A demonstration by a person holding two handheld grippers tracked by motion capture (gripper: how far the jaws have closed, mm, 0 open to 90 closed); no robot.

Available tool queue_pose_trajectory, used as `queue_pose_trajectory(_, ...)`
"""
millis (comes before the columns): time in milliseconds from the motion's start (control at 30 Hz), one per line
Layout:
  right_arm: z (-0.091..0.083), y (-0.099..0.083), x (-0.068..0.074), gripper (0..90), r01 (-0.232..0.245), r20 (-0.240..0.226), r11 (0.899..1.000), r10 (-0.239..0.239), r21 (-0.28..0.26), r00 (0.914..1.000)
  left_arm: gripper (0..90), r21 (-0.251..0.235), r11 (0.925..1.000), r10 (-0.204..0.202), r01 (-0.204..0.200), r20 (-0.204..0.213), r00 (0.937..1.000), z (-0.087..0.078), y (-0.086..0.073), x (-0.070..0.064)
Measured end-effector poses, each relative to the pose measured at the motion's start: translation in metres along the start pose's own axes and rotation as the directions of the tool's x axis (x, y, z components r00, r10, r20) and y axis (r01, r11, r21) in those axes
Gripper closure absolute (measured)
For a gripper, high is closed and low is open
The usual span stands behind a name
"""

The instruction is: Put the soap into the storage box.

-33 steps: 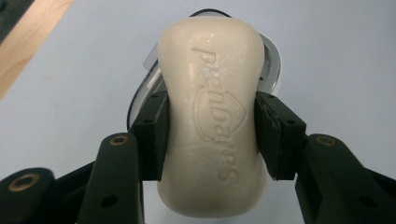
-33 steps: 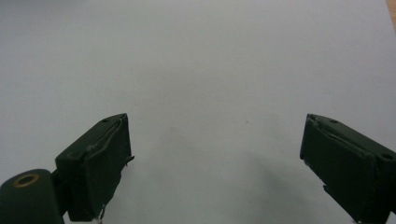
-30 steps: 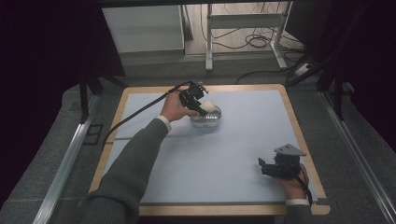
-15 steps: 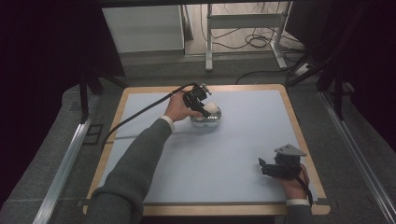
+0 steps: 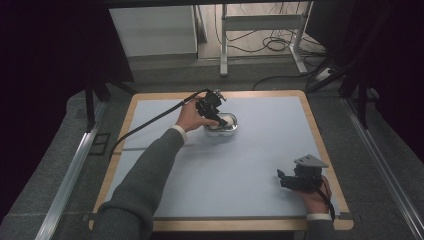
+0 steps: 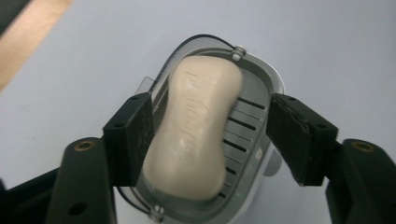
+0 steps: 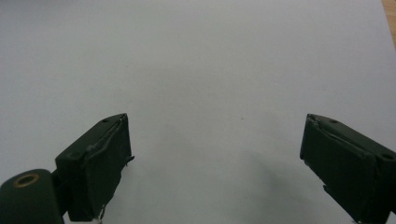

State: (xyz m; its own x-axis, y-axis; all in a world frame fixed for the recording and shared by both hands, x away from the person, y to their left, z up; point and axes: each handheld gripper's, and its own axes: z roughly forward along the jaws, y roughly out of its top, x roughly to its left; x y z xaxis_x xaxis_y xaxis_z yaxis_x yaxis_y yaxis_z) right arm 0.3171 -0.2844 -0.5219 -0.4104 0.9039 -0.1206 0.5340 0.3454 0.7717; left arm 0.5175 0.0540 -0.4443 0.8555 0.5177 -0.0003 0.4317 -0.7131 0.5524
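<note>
The left gripper (image 6: 208, 140) hangs over a soap dish (image 6: 254, 116) with its jaws spread apart, one on each side of the bar of soap (image 6: 196, 135). The jaw on the soap's left flank lies right against it or just beside it; which cannot be told. The other jaw stands clear of the soap, above the slotted grey floor of the dish. The soap lies lengthwise in the dish, between the jaws and directly below the gripper, pale cream with faint raised lettering. In the high view the left gripper (image 5: 212, 107) sits at the far side of the worktop (image 5: 260, 150), over the dish (image 5: 226, 131).

The right gripper (image 7: 215, 163) is wide open with nothing between its jaws, only bare pale blue worktop ahead. It (image 5: 292, 181) rests near the worktop's near right corner, well apart from the dish.
</note>
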Motion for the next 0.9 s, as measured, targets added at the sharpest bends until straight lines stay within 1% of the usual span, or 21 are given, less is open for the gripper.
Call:
queue_pose_trajectory(33, 0.0, 0.0, 0.0, 8.5, -0.001, 0.0, 1.0, 0.001, 0.0, 1.0, 27.5, -0.013, 0.9998, -0.016, 0.016, 0.005, 0.9999, -0.003, -0.002, -0.001)
queue_pose_trajectory(100, 0.0, 0.0, 0.0, 8.5, 0.0, -0.001, 1.0, 0.0, 0.0, 1.0, 25.7, -0.028, 0.9995, -0.015, 0.016, 0.004, 0.9999, -0.008, -0.005, -0.003)
queue_pose_trajectory(200, 0.0, 0.0, 0.001, 8.5, 0.004, -0.002, 1.0, -0.004, 0.0, 1.0, 21.6, -0.06, 0.9978, -0.029, 0.029, 0.005, 0.9996, -0.014, -0.013, -0.005)
queue_pose_trajectory(233, 0.0, 0.0, 0.001, 8.5, 0.004, -0.002, 1.0, -0.004, 0.001, 1.0, 21.3, -0.079, 0.9961, -0.04, 0.04, 0.008, 0.9992, -0.016, -0.017, -0.006)
queue_pose_trajectory(367, 0.0, 0.0, 0.001, 8.5, 0.006, -0.002, 1.0, -0.006, 0.002, 1.0, 19.3, -0.12, 0.9905, -0.066, 0.067, 0.01, 0.9977, -0.027, -0.031, -0.007)
queue_pose_trajectory(433, 0.001, 0.001, 0.002, 8.5, 0.007, -0.002, 1.0, -0.007, 0.003, 1.0, 17.7, -0.132, 0.9878, -0.081, 0.083, 0.024, 0.9965, -0.032, -0.039, -0.007)
queue_pose_trajectory(500, 0.001, 0.001, 0.003, 8.5, 0.01, -0.003, 1.0, -0.01, 0.005, 0.9999, 15.5, -0.141, 0.9859, -0.087, 0.089, 0.019, 0.996, -0.038, -0.048, -0.009)
queue_pose_trajectory(533, 0.001, 0.001, 0.003, 8.5, 0.012, -0.003, 1.0, -0.012, 0.006, 0.9999, 14.3, -0.153, 0.9836, -0.095, 0.096, 0.016, 0.9954, -0.041, -0.052, -0.011)
queue_pose_trajectory(567, 0.002, 0.001, 0.004, 8.5, 0.013, -0.002, 1.0, -0.013, 0.005, 0.9999, 13.9, -0.162, 0.9807, -0.107, 0.11, 0.024, 0.994, -0.043, -0.056, -0.013)
queue_pose_trajectory(633, 0.002, 0.001, 0.004, 8.5, 0.012, -0.003, 1.0, -0.012, 0.006, 0.9999, 13.7, -0.172, 0.9784, -0.112, 0.115, 0.024, 0.9934, -0.049, -0.066, -0.016)
queue_pose_trajectory(733, 0.002, 0.001, 0.005, 8.5, 0.018, -0.003, 1.0, -0.018, 0.008, 0.9998, 12.9, -0.191, 0.9727, -0.13, 0.132, 0.022, 0.9913, -0.058, -0.08, -0.023)
queue_pose_trajectory(800, 0.002, 0.001, 0.005, 8.5, 0.018, -0.002, 1.0, -0.018, 0.007, 0.9998, 12.7, -0.22, 0.964, -0.147, 0.149, 0.027, 0.9888, -0.064, -0.091, -0.028)
queue_pose_trajectory(833, 0.002, 0.001, 0.005, 8.5, 0.018, -0.001, 1.0, -0.018, 0.007, 0.9998, 12.8, -0.241, 0.957, -0.156, 0.162, 0.043, 0.9868, -0.067, -0.096, -0.03)
queue_pose_trajectory(867, 0.002, 0.001, 0.005, 8.5, 0.017, 0.0, 1.0, -0.017, 0.008, 0.9999, 12.6, -0.25, 0.9535, -0.162, 0.169, 0.051, 0.9856, -0.069, -0.102, -0.033)
queue_pose_trajectory(900, 0.002, 0.001, 0.005, 8.5, 0.018, -0.001, 1.0, -0.018, 0.008, 0.9998, 12.4, -0.254, 0.9515, -0.167, 0.174, 0.047, 0.9848, -0.071, -0.107, -0.035)
